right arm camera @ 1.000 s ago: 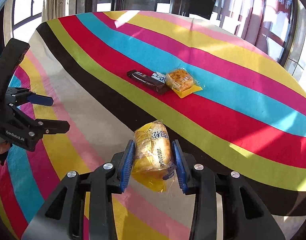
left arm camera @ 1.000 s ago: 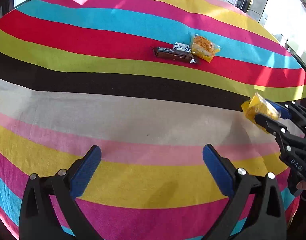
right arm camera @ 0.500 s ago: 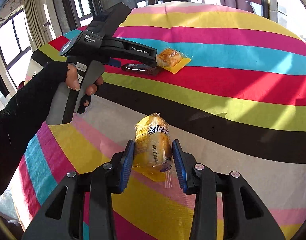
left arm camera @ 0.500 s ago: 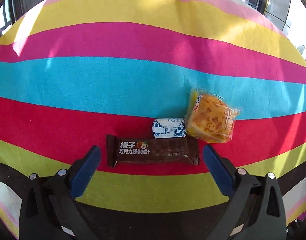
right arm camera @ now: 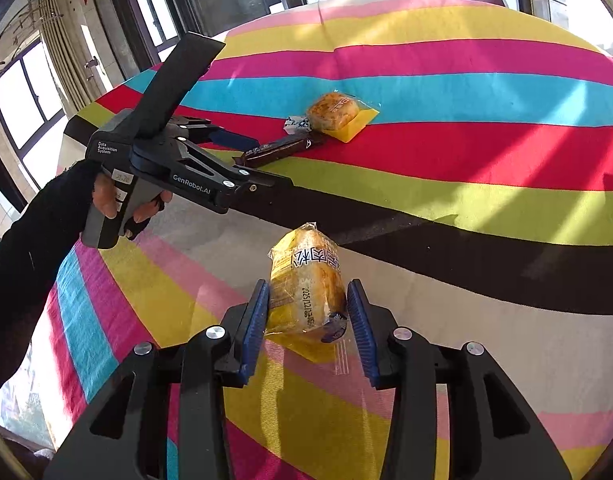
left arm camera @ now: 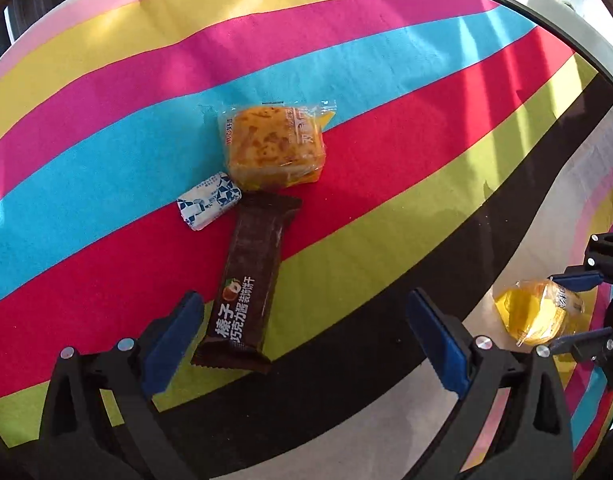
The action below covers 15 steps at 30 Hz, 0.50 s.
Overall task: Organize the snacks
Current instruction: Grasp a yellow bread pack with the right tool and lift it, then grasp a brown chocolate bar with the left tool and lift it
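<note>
A brown chocolate bar wrapper [left arm camera: 252,280] lies on the striped cloth, its near end between the open fingers of my left gripper [left arm camera: 304,340]. A small blue-white candy packet [left arm camera: 208,201] and a wrapped orange cake [left arm camera: 272,146] lie just beyond it, touching. My right gripper [right arm camera: 308,316] is shut on a yellow wrapped bun [right arm camera: 306,280], held above the cloth; the bun also shows in the left wrist view [left arm camera: 540,312]. In the right wrist view the left gripper [right arm camera: 242,160] reaches over the bar [right arm camera: 280,150] beside the cake [right arm camera: 334,114].
The table is covered by a cloth [left arm camera: 386,92] with bright stripes. Its round edge [left arm camera: 566,36] runs at the upper right. Windows and a radiator [right arm camera: 62,64] stand behind the table.
My left gripper has swung around the snack group, so the chocolate bar now lies lengthwise between its fingers. The right gripper still holds the bun and has shifted little.
</note>
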Available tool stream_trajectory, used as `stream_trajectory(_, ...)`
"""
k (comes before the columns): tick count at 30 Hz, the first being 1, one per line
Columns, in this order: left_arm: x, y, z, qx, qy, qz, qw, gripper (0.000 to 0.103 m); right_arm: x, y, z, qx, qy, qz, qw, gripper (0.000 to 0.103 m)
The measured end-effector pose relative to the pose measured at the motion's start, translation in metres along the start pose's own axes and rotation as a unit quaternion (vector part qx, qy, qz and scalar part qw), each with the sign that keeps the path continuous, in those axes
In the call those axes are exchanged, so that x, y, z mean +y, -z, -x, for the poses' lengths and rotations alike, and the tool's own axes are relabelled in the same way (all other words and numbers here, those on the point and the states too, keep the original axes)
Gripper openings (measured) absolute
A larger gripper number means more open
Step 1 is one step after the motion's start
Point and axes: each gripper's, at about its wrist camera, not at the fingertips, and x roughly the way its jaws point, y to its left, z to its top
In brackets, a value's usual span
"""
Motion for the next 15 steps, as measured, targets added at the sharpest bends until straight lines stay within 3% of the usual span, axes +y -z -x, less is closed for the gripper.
stream_trajectory(2, 0.011, -0.005, -0.001, -0.012, -0.02, 0.033, 0.9992, 0.101, 0.0, 0.0, -0.001, -0.001, 0.003, -0.001, 1.0, 0.041)
stream_trajectory(3, 0.016, -0.007, -0.002, -0.016, -0.018, 0.048, 0.9986, 0.095, 0.0, 0.0, 0.0, -0.001, 0.005, -0.002, 1.0, 0.041)
stream_trajectory(4, 0.019, -0.009, -0.004, -0.018, -0.01, 0.056, 0.9982, 0.069, 0.0, 0.001, 0.001, -0.002, 0.007, -0.004, 1.0, 0.041)
stream_trajectory(5, 0.018, -0.011, -0.002, -0.026, -0.025, 0.05, 0.9981, 0.054, 0.0, 0.001, 0.001, -0.002, 0.009, -0.005, 1.0, 0.041)
stream_trajectory(6, 0.015, -0.012, 0.0, -0.026, -0.033, 0.042, 0.9983, 0.028, 0.0, 0.002, 0.002, -0.003, 0.011, -0.007, 1.0, 0.041)
stream_trajectory(8, 0.007, -0.01, 0.006, -0.025, -0.019, 0.037, 0.9988, 0.024, -0.001, 0.002, 0.002, -0.003, 0.012, -0.009, 1.0, 0.041)
stream_trajectory(11, -0.015, 0.01, 0.022, -0.032, -0.04, 0.03, 0.9982, 0.024, -0.001, 0.002, 0.001, -0.001, 0.014, -0.011, 1.0, 0.042)
stream_trajectory(15, -0.028, 0.054, 0.064, -0.068, -0.033, 0.082, 0.9937, 0.024, -0.001, 0.002, -0.003, 0.009, 0.024, -0.009, 1.0, 0.043)
